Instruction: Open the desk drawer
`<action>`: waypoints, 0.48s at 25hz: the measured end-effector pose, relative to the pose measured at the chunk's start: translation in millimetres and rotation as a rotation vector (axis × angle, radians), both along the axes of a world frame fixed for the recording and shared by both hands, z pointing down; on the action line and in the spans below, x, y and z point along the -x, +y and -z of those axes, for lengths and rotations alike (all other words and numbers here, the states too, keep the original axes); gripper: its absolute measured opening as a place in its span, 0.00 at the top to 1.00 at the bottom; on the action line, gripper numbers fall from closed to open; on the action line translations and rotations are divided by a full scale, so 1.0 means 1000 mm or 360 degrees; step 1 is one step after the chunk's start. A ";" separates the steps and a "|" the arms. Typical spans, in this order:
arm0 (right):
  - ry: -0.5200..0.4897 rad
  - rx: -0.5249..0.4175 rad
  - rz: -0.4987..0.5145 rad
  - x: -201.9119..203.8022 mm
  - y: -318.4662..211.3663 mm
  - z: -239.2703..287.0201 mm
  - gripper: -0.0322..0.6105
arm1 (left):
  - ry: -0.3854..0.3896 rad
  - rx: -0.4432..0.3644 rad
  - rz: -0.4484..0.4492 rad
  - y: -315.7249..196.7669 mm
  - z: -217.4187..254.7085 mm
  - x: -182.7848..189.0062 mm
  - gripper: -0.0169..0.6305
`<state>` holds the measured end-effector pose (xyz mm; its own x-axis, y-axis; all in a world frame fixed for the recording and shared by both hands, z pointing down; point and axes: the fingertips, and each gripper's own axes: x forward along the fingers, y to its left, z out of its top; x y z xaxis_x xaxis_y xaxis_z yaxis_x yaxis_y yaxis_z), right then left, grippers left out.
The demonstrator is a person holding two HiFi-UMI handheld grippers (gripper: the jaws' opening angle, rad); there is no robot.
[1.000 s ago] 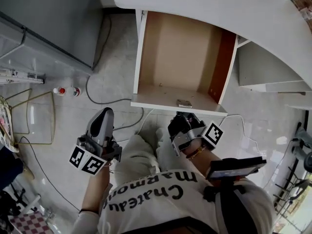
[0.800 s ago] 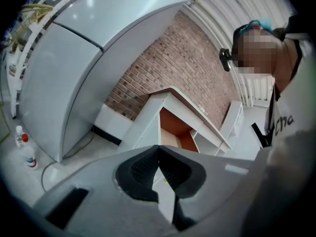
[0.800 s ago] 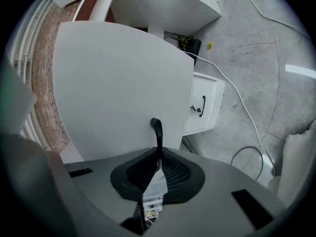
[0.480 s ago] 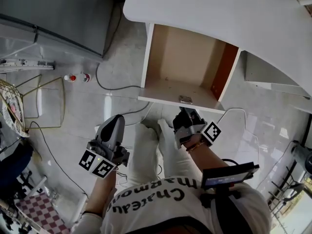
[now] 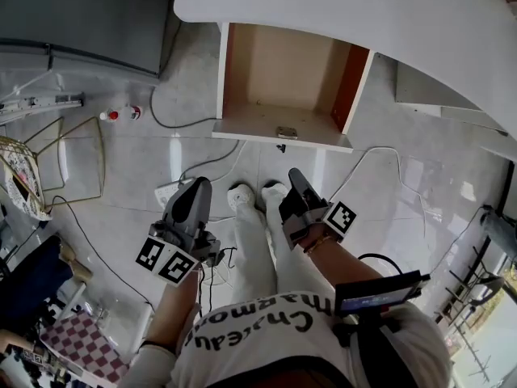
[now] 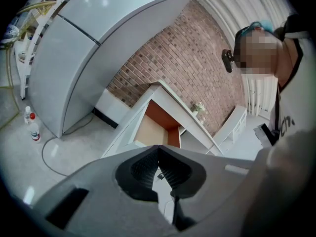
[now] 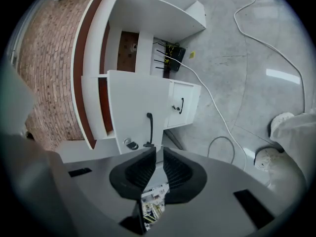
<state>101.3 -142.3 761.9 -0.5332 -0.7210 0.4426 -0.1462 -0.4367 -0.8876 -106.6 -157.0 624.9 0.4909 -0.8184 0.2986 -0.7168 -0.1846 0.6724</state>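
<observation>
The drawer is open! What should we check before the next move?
1. Drawer pulled out from under the desk: ok.
2. Right gripper off the handle: ok, jaws slightly apart, nothing between.
3. Left gripper empty: ok, jaws together.
4. Drawer out to its stop: cannot tell.
5. Floor free for stepping: not ok, a cable lies near the shoes.
</observation>
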 end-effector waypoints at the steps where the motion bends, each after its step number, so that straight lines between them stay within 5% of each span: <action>1: -0.0017 0.0012 0.0033 0.004 0.008 0.007 0.90 | 0.0006 -0.0014 0.0007 -0.004 0.006 -0.003 0.95; 8: -0.0182 0.0007 0.0109 0.025 0.033 0.093 0.90 | 0.0045 -0.0120 0.0035 -0.019 0.077 -0.023 0.95; 12: -0.0165 -0.0112 0.0221 0.027 0.024 0.163 0.90 | 0.0058 -0.0042 0.0027 -0.015 0.124 -0.035 0.95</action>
